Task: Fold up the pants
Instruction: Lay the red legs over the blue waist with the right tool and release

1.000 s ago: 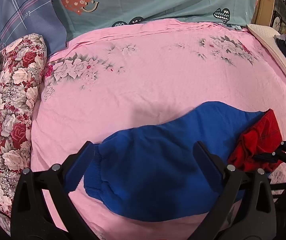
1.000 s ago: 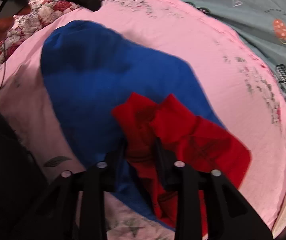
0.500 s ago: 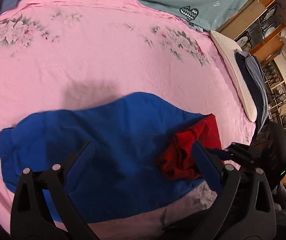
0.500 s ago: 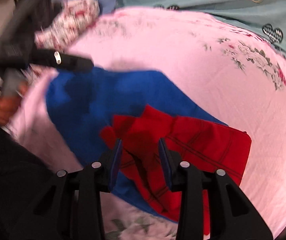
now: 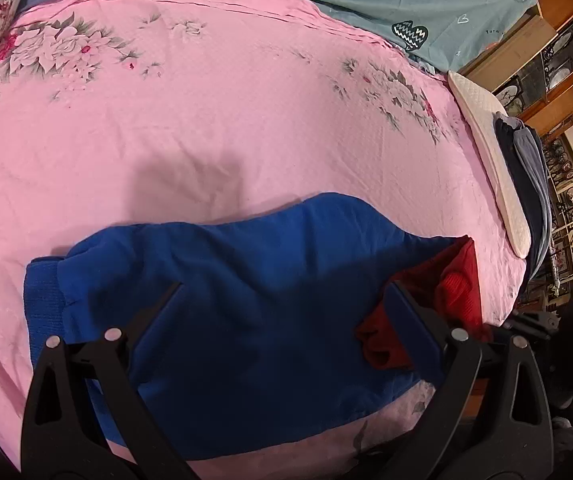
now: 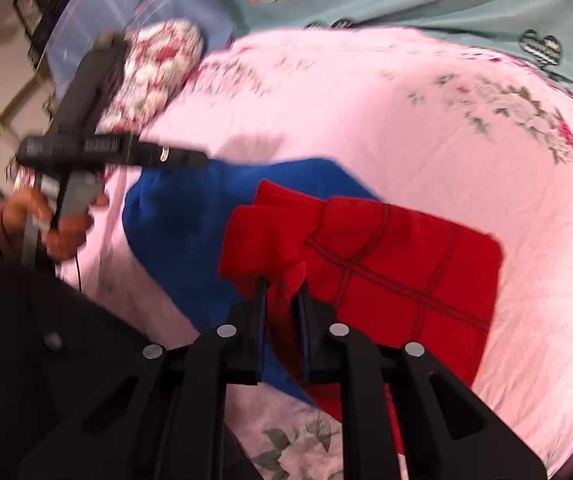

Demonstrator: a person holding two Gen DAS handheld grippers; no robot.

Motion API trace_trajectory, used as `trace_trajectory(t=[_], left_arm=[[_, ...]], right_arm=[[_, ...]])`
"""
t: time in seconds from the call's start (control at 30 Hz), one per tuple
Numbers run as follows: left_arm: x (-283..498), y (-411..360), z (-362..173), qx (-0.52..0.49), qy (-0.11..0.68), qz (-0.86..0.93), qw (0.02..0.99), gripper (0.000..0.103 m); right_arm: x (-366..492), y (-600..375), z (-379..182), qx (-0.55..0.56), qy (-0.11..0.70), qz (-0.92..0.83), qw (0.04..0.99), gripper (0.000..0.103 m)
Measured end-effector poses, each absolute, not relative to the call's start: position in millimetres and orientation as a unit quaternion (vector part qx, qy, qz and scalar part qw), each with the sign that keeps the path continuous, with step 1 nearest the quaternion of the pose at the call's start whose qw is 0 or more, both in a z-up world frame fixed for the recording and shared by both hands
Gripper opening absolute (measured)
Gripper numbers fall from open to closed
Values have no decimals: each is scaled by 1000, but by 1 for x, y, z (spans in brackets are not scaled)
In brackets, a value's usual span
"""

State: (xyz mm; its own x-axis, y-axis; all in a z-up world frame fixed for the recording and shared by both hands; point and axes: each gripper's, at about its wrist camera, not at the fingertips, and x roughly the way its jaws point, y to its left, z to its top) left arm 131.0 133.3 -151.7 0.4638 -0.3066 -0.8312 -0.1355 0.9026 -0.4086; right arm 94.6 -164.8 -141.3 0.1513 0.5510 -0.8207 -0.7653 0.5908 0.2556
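On quilted pink bedspread [image 5: 214, 128]: fleecy blue pants [image 5: 254, 292].

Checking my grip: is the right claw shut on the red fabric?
Shut: the right claw has just been closing, pinching a bunched fold of the red fabric.

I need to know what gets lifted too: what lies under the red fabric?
Blue pants lie under the red fabric, over the pink bedspread. How far the blue extends beneath is hidden.
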Motion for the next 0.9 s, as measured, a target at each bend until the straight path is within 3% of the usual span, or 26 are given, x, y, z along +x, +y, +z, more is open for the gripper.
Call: trace_trajectory(t=[0.23, 0.43, 0.5, 0.57, 0.63, 0.8, 0.9], left_arm=[[133, 125, -150, -209, 518, -64, 827, 98], [131, 76, -129, -193, 491, -206, 824, 98], [131, 49, -132, -162, 490, -262, 816, 87], [133, 32, -145, -143, 512, -282, 799, 59], [137, 20, -163, -120, 536, -279, 788, 43], [142, 10, -186, -70, 558, -249, 788, 35], [142, 8, -188, -58, 558, -245, 791, 35]], right_arm=[[89, -145, -195, -124, 529, 444, 713, 15], [87, -145, -202, -126, 534, 453, 703, 28], [86, -143, -202, -126, 530, 457, 703, 31], [86, -143, -202, -130, 526, 461, 703, 39], [82, -146, -199, -140, 517, 463, 706, 47], [76, -162, -183, -168, 514, 457, 707, 49], [93, -197, -155, -87, 505, 466, 721, 49]])
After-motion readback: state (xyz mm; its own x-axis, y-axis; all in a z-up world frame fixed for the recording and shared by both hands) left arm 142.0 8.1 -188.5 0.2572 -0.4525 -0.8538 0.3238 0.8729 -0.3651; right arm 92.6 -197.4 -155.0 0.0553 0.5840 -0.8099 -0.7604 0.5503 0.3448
